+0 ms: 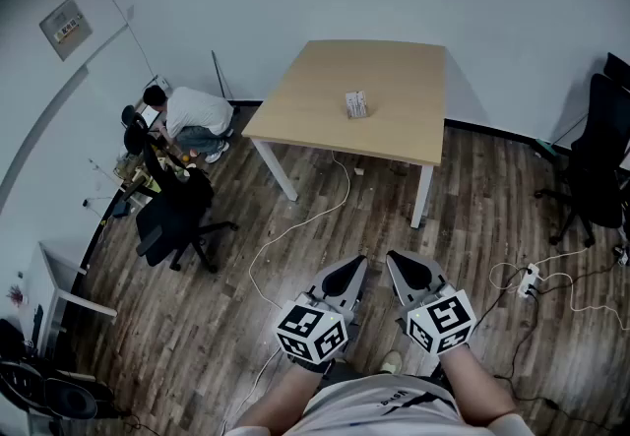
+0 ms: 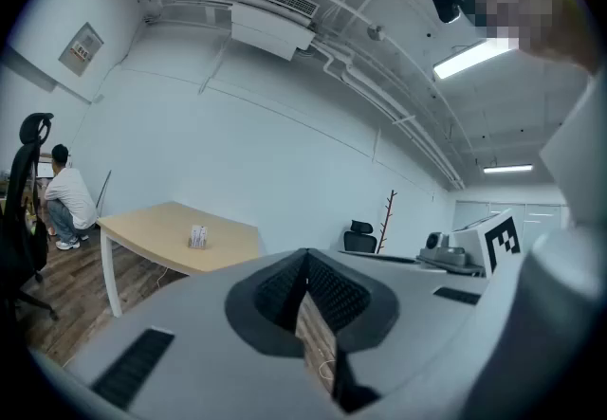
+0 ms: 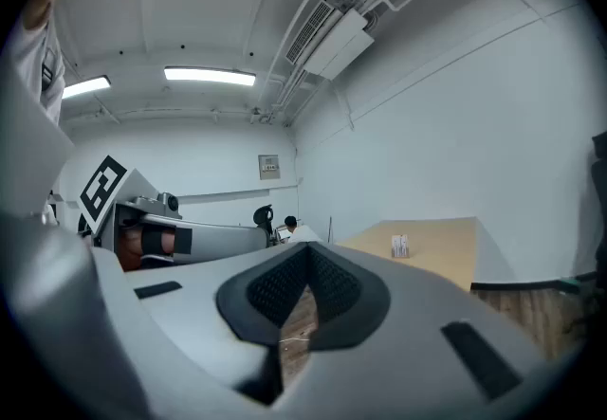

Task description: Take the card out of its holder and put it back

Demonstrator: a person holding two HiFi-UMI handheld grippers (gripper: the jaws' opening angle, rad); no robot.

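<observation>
The left gripper (image 1: 344,279) and right gripper (image 1: 411,273) are both closed and empty; the card holder (image 1: 356,104) stands on the far table (image 1: 315,99). Unbraced, it may tip or slide under a one-sided pull

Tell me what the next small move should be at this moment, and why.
Probably a step toward the table, to bring both grippers within reach of the card holder. It stands near the table's middle, well apart from the left gripper and right gripper, which are held close to the body over the floor, both shut and empty. Nothing can be gripped from here.
</observation>
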